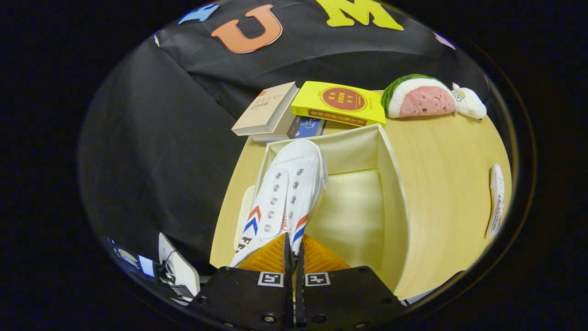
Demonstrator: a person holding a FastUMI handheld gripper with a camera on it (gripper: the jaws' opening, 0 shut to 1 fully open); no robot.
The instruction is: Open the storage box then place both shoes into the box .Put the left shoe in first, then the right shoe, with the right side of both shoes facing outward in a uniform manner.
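White shoe (287, 193) pinched in the tongs (293, 250), over the open box (395, 193).

No text here is legible: the yellow book (340, 103) carries a red round seal (characters too small), the beige book (265, 109) likewise.

Wooden table (441, 184), box (390, 184), books (337, 103), plush (422, 97)

The gripper (292, 250) had ridged pads on its fingers — a black body with screws, two square black-and-white markers — fingers nearly closed.
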